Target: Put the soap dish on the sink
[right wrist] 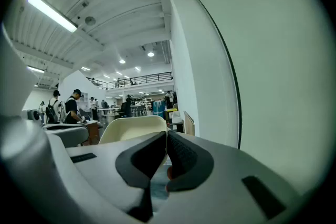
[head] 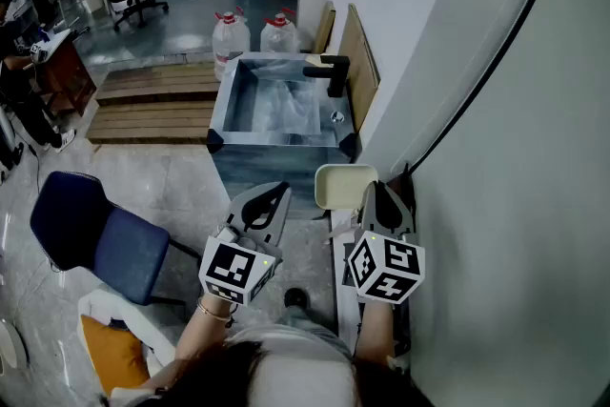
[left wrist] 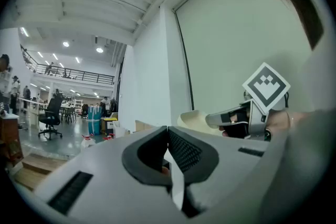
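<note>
The biggest thing before me is the grey-blue square metal sink (head: 224,100) with a black tap (head: 331,71). It stands ahead, well apart from my claws.

The cream shallow soap dish with rounded corners (head: 343,186) is in the air in front of the sink, lower than its rim and not yet on it. It looks like plain smooth plastic, and I see nothing in it. I judge it to be light and stiff, but slippery at the thin rim. So a grip on the rim must be firm, and the dish kept level.

The right claw (right wrist: 166,136) is closed on the dish's near edge. The left claw (left wrist: 168,131) is closed too, with nothing in it, and it hangs just beside the dish without touching.
</note>
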A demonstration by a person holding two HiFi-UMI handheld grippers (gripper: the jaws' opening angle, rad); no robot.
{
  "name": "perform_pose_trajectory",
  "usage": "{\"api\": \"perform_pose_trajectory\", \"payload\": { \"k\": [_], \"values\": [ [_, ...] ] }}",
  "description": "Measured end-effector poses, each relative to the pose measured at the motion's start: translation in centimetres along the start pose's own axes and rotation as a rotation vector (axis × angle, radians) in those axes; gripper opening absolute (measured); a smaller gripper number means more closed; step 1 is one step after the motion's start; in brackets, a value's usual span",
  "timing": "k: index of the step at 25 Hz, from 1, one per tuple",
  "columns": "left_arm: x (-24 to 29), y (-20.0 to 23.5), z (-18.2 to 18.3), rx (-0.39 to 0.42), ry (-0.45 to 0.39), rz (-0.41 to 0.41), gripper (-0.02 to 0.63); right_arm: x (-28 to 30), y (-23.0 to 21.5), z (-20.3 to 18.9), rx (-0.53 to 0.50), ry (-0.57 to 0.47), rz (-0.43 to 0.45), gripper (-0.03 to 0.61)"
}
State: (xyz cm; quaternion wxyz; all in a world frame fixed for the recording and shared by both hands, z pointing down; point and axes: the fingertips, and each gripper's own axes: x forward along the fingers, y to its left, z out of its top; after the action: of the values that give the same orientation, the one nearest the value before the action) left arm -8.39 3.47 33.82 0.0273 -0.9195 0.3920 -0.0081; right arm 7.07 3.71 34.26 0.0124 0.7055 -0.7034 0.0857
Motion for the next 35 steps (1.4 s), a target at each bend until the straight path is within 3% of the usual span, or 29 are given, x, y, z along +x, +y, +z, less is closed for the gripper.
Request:
{"api": "perform_pose_trajectory", "payload": {
  "k": [14, 35],
  "values": [
    [0.0, -2.2, 0.2, -0.005, 0.005, -0.029, 0.009, -1.9, -0.9, -0.1, 0.039, -0.025, -0.002, 0.032],
    [7.1, -2.7, 0.3, 0.028, 0.006, 0.032, 0.009, 4.3, -6.2, -0.7, 0.003, 0.015, 0.041, 0.032]
  ]
}}
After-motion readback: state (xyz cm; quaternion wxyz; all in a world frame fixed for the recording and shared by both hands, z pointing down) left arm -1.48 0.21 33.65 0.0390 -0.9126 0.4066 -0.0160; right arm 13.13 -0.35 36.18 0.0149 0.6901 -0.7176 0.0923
